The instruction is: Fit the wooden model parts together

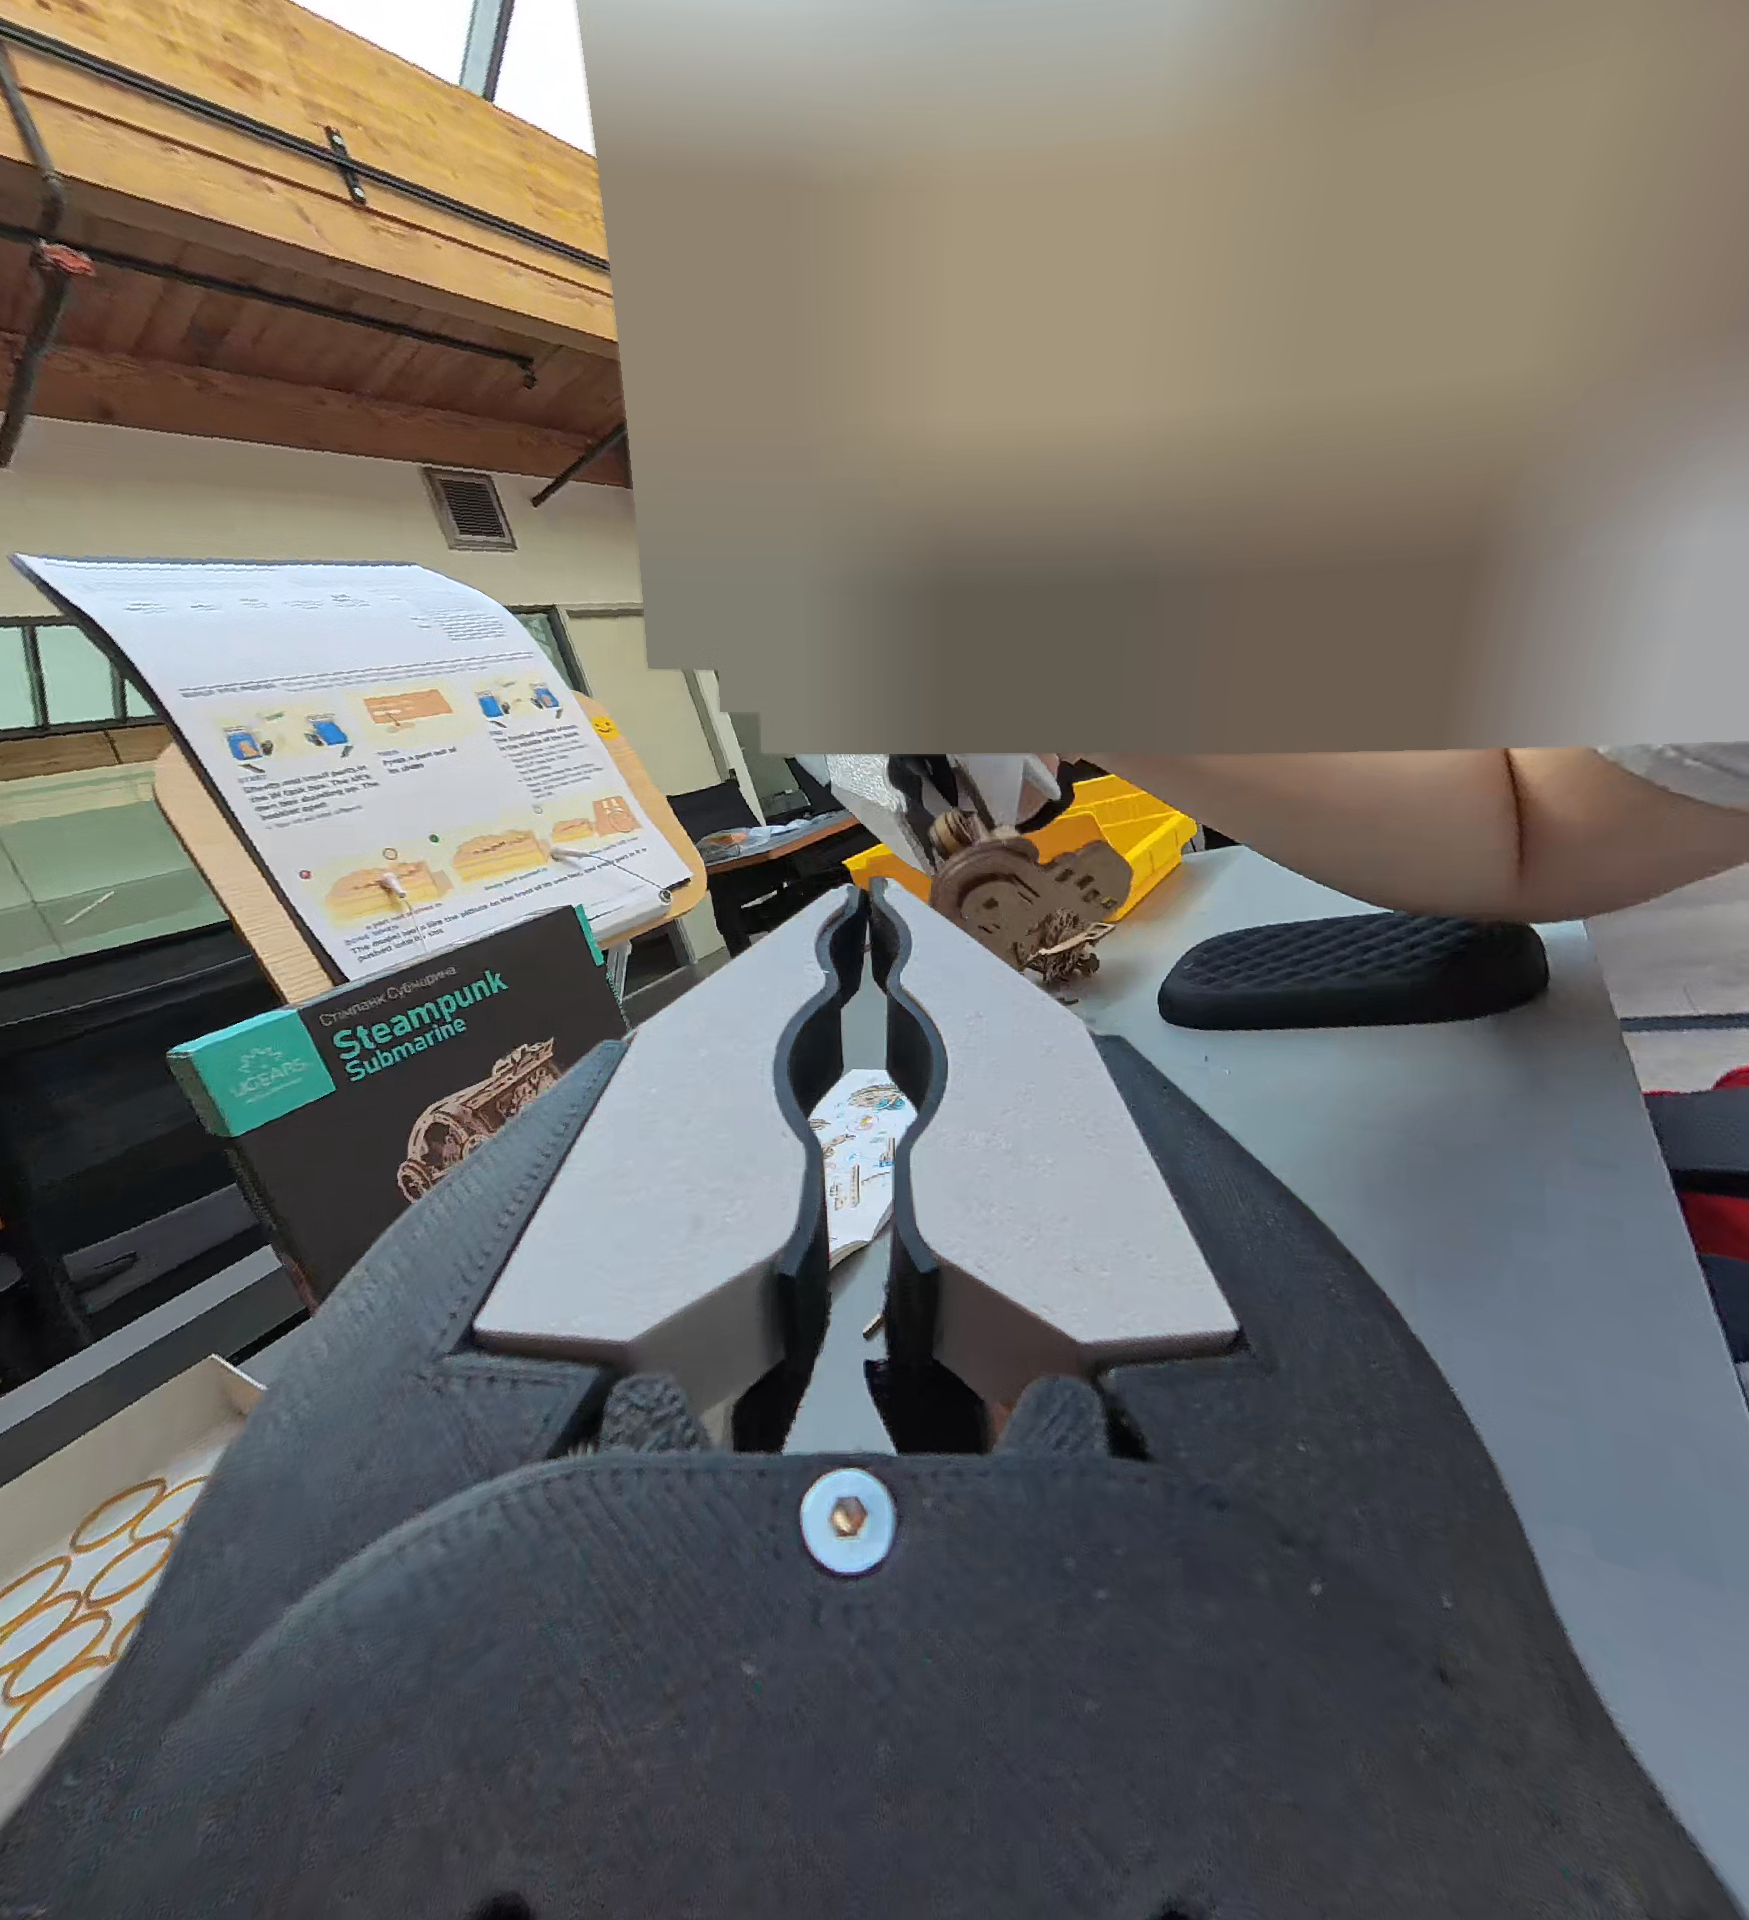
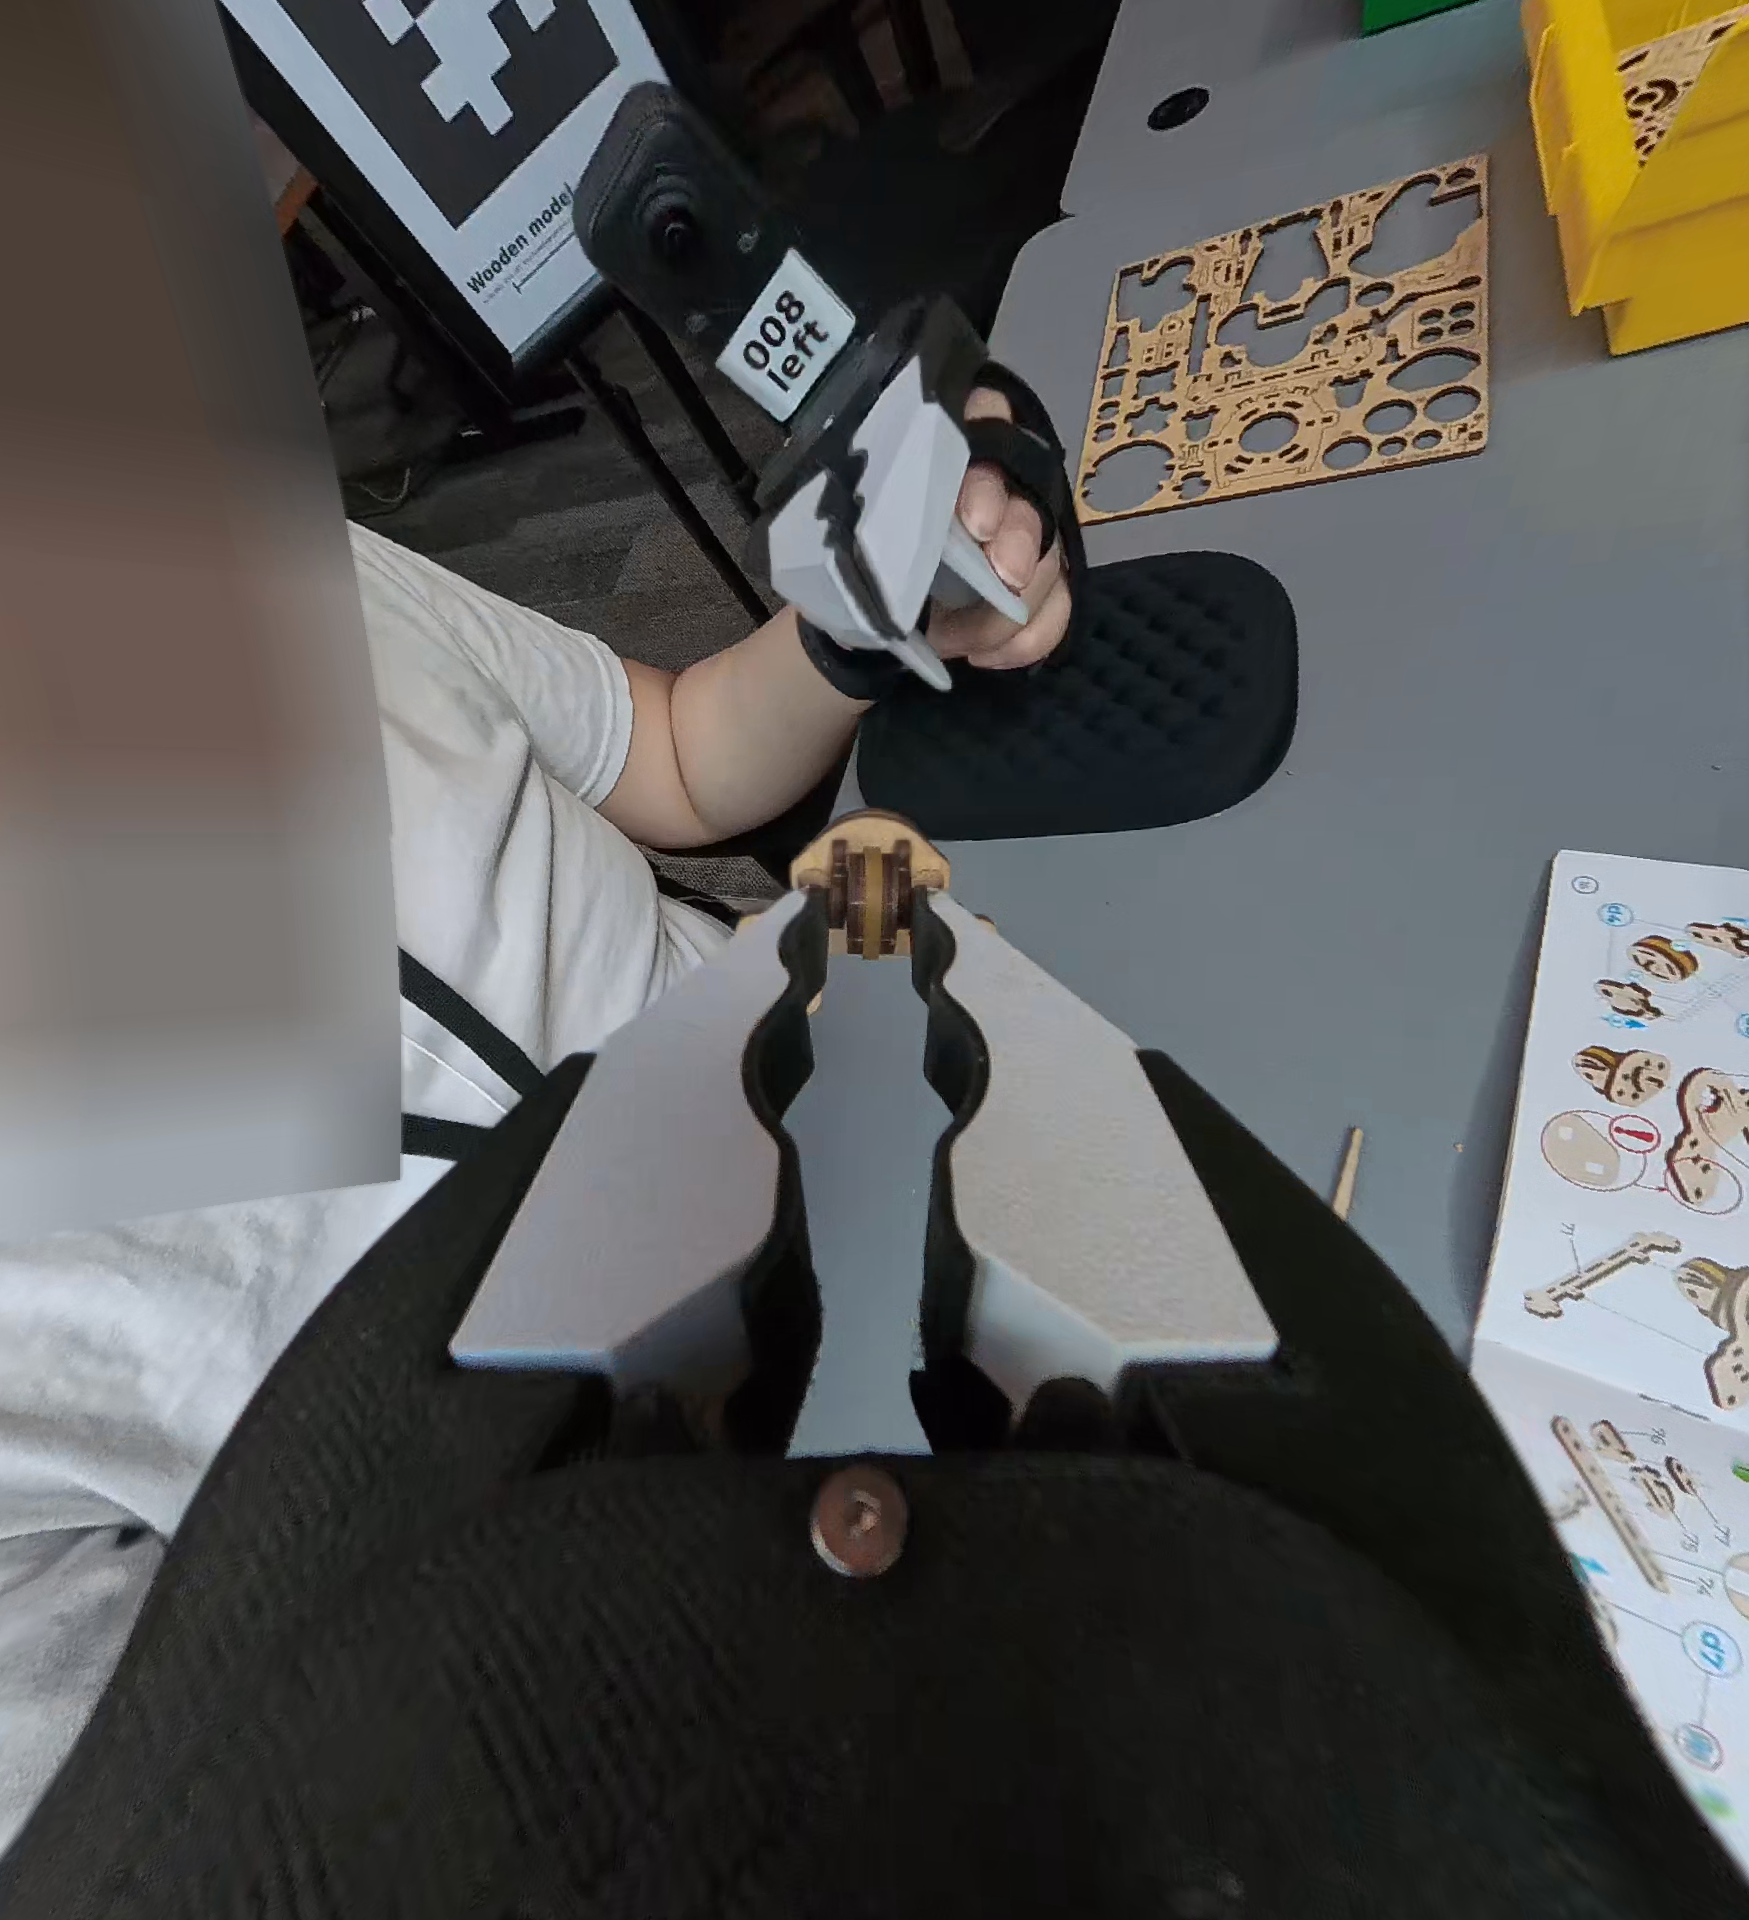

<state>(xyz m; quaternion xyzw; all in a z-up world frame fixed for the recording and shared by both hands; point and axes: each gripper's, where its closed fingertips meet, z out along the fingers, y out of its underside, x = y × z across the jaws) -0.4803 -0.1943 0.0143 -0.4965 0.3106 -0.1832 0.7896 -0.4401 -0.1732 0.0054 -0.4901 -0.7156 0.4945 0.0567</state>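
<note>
My right gripper [image 2: 870, 904] is shut on a small layered wooden assembly [image 2: 868, 883], pinched at the fingertips and held above the grey table's [image 2: 1369, 727] near edge. In the left wrist view the same assembly [image 1: 1026, 894] shows as a gear-like wooden piece under the right gripper [image 1: 963, 816], just beyond my left gripper's tips. My left gripper [image 1: 868, 904] is shut with nothing between the fingers. It also shows in the right wrist view [image 2: 854, 582], held up in a hand, apart from the assembly.
A punched-out wooden parts sheet [image 2: 1296, 343] lies at the table's back, beside yellow bins [image 2: 1680, 156]. A black ridged pad [image 2: 1109, 696] sits near the edge. An instruction booklet [image 2: 1680, 1247] and a thin wooden stick [image 2: 1348, 1174] lie right. The kit box [image 1: 413, 1081], an instruction sheet on a stand [image 1: 382, 748] and a tray of rubber bands [image 1: 49, 1621] are left. Some 6 cm of space lies between my two pairs of fingers.
</note>
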